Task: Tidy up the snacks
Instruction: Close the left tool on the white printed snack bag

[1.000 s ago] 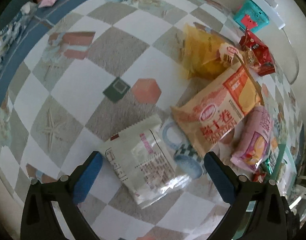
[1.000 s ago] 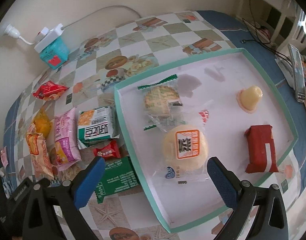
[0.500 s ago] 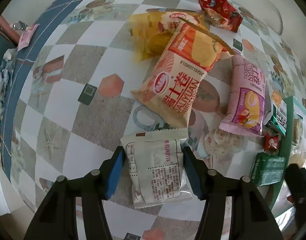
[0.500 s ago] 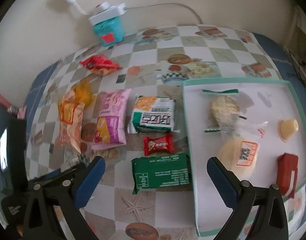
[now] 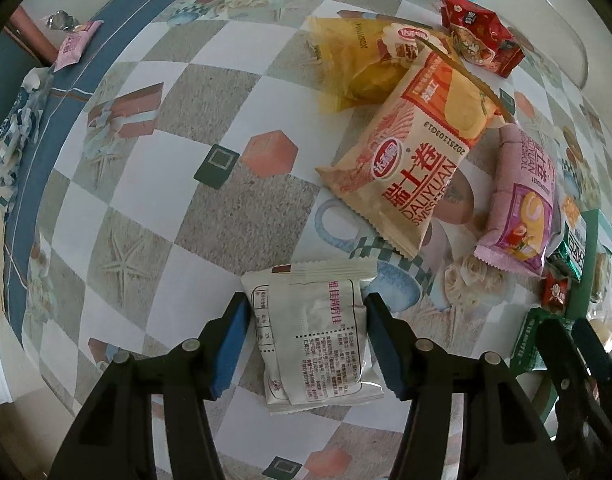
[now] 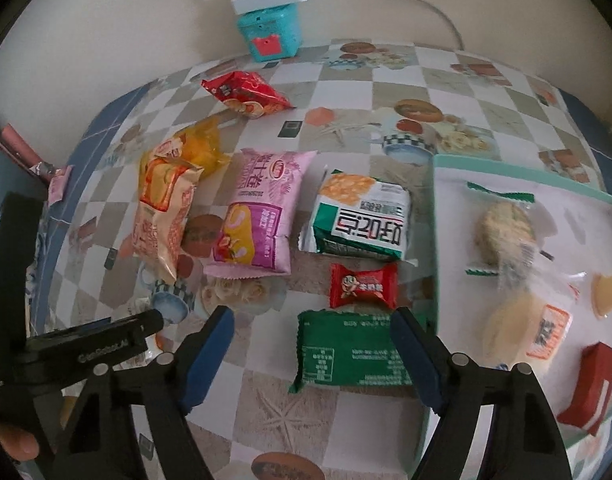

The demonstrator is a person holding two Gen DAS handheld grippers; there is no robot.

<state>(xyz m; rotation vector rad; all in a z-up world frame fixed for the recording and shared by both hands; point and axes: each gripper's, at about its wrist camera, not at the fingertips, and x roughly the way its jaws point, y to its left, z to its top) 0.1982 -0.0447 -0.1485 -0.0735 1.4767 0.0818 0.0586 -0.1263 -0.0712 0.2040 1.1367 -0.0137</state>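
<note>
Between your left claw [image 5: 306,334] pads the white packet [image 5: 314,332] sits pinched across its short width, long axis along the fingers; right claw [image 6: 312,354] spread over green packet [image 6: 348,354], beside tray [image 6: 436,240].

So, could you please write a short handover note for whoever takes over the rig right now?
Left hand-held gripper: shut on the white snack packet, packet on the table.
Right hand-held gripper: open, over the green packet, not gripping.
Done: tray holds a round biscuit, a bun, a jelly cup, a red bar.
Left: white and green packets, red candy, green-white pack, pink pack, orange pack, yellow bag, red bag.
</note>
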